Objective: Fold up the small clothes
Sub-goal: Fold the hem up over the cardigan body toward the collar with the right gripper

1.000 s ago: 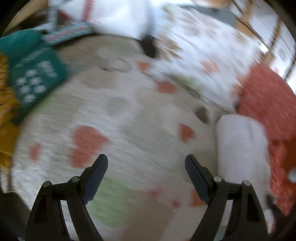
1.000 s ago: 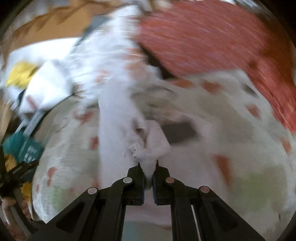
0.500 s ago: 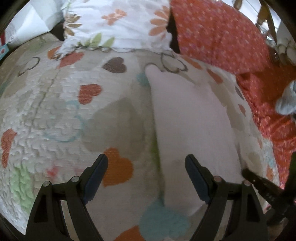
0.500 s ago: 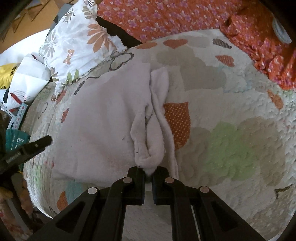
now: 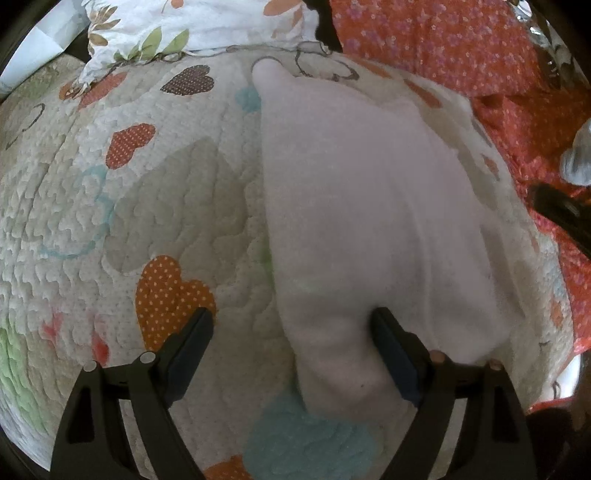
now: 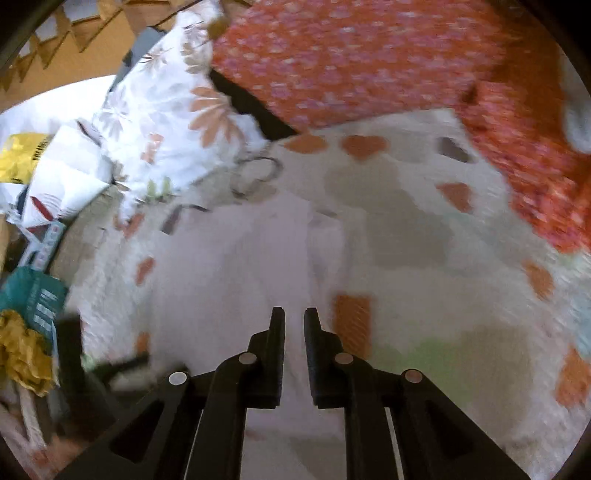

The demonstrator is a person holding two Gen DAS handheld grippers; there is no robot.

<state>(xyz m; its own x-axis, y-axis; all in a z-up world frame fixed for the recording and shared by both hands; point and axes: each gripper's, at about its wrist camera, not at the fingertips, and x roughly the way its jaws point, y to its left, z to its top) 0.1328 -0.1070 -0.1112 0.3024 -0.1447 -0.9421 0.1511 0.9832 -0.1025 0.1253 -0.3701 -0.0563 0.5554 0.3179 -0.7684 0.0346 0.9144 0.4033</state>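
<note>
A pale pink-white cloth (image 5: 369, 206) lies spread on a heart-patterned quilt (image 5: 147, 192). My left gripper (image 5: 291, 325) is wide open low over the cloth's near end; the cloth's left edge runs between its fingers and its right finger (image 5: 391, 343) presses into the fabric. In the right wrist view the same cloth (image 6: 240, 266) lies flat ahead. My right gripper (image 6: 294, 317) hovers over the cloth's near edge with a narrow gap between its fingers and nothing in it. That view is blurred.
A floral white pillow (image 5: 192, 26) and an orange flowered blanket (image 5: 461, 44) lie at the far side of the quilt. A teal packet (image 6: 33, 295), yellow items (image 6: 22, 354) and papers (image 6: 55, 177) sit at the left. The other gripper's dark tip (image 5: 561, 210) shows at the right.
My right gripper has let go of the bunched cloth and opened slightly; the cloth now lies flat. My left gripper has come down closer onto the cloth's near end.
</note>
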